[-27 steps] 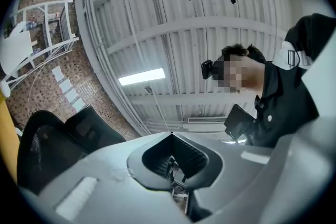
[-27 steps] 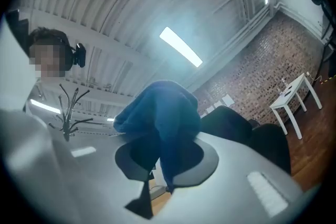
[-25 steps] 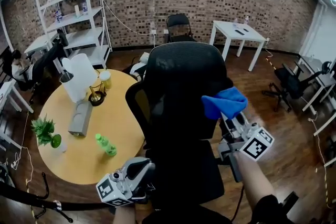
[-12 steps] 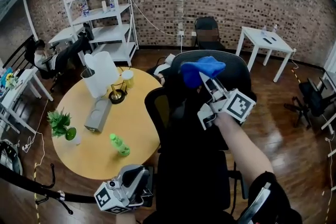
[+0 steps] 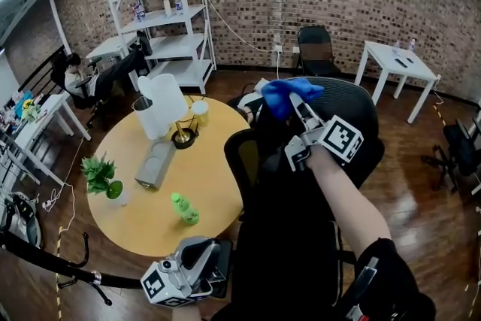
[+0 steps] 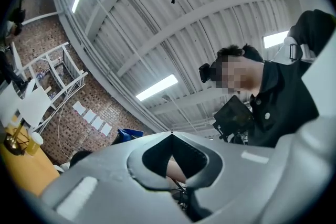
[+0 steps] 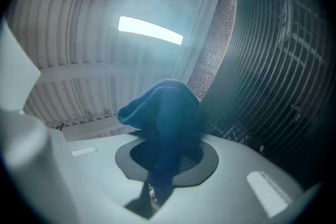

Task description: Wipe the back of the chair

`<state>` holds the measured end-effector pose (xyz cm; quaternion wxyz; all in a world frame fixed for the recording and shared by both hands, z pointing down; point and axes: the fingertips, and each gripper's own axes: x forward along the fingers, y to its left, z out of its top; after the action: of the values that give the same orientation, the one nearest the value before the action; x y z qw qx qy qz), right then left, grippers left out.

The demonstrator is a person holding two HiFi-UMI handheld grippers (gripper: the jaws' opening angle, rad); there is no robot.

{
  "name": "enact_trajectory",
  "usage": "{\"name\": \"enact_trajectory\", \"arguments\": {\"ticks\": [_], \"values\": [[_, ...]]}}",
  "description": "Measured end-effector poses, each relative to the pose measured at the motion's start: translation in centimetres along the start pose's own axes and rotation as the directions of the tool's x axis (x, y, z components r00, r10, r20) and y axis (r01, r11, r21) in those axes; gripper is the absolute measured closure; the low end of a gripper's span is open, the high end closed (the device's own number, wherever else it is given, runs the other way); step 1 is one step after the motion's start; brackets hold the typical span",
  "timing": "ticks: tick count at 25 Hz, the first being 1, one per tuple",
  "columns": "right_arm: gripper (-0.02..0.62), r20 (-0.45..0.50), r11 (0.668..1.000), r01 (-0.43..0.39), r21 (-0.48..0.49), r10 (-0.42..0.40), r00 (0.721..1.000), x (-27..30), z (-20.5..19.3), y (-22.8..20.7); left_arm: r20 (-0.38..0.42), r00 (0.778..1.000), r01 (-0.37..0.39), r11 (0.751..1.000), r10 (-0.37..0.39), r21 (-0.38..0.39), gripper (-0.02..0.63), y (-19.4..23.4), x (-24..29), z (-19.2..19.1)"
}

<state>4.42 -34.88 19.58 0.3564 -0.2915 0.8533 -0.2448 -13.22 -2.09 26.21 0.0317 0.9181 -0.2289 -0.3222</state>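
Note:
A black office chair with a mesh back [image 5: 357, 113] stands right before me. My right gripper [image 5: 295, 103] is shut on a bunched blue cloth [image 5: 288, 94] and holds it against the top left edge of the chair back. In the right gripper view the cloth [image 7: 167, 115] bulges from between the jaws, with the dark mesh [image 7: 275, 76] close on the right. My left gripper [image 5: 199, 255] sits low by the chair's seat, pointing upward. Its jaws meet at their tips [image 6: 171, 134] with nothing between them.
A round yellow table [image 5: 214, 177] left of the chair carries a white jug [image 5: 161, 105], a grey box [image 5: 154, 164], a green bottle [image 5: 184, 208] and a small plant [image 5: 101, 175]. White shelving [image 5: 161, 19], another black chair [image 5: 316, 45] and a white table [image 5: 398, 60] line the brick wall.
My right gripper carried the blue cloth from the chair back's right side up and across to its top left edge. The left gripper stayed low and shut.

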Motion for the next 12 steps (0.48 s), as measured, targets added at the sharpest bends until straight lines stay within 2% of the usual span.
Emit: {"name": "enact_trajectory", "arguments": {"ticks": [4,7,10,12], "values": [[0.541,0.003,0.994,0.083,-0.07,-0.083,0.997,-1.9,1.4,-1.7,-0.01,1.0,0.002,1.0,-0.002,-0.016,0.614,0.3,0.1,-0.4],[0.541,0.044,0.993,0.094,-0.068,-0.091,0.995,-3.1,3.2,-2.4,-0.017,1.0,0.02,0.999,-0.02,-0.027,0.614,0.3,0.4,-0.8],[0.541,0.084,0.982,0.165,-0.096,-0.157,0.984,-5.6,5.3,-4.0,-0.023,0.999,0.039,0.998,-0.04,-0.041,0.614,0.5,0.7,-1.4],[0.541,0.104,0.978,0.172,-0.115,-0.161,0.981,-7.0,6.7,-4.2,-0.028,0.998,0.054,0.997,-0.056,-0.051,0.614,0.6,1.1,-1.9]]}}
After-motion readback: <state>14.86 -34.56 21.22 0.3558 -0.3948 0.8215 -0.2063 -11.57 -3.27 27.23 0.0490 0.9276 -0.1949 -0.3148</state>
